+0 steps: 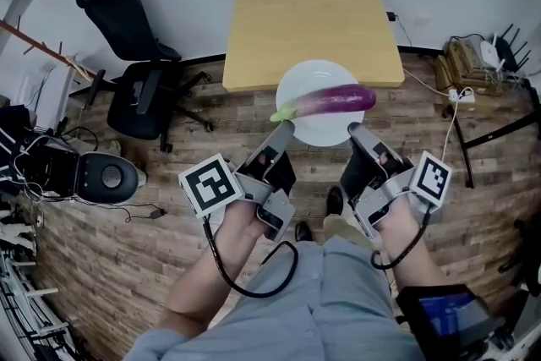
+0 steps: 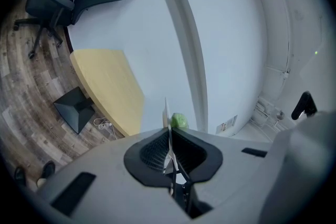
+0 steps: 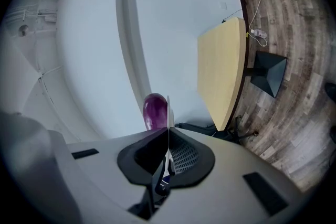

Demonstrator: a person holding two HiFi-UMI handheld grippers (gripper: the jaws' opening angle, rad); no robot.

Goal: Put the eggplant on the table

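Observation:
A purple eggplant (image 1: 336, 100) with a green stem lies across a white plate (image 1: 314, 129), held in the air just short of the near edge of the yellow table (image 1: 308, 17). My left gripper (image 1: 285, 129) is shut on the plate's near left rim. On its near right rim my right gripper (image 1: 356, 131) is shut too. The left gripper view has the left gripper (image 2: 169, 136) clamping the plate (image 2: 166, 113) edge-on, the green stem (image 2: 179, 121) just beyond. In the right gripper view the right gripper (image 3: 167, 136) pinches the thin plate (image 3: 168, 110), with the eggplant (image 3: 155, 110) behind it.
A black office chair (image 1: 139, 68) stands left of the table on the wood floor. A dark device (image 1: 93, 176) with cables sits at far left. Boxes, a power strip and cords (image 1: 470, 68) lie at right. The table's black foot (image 2: 75, 107) rests under it.

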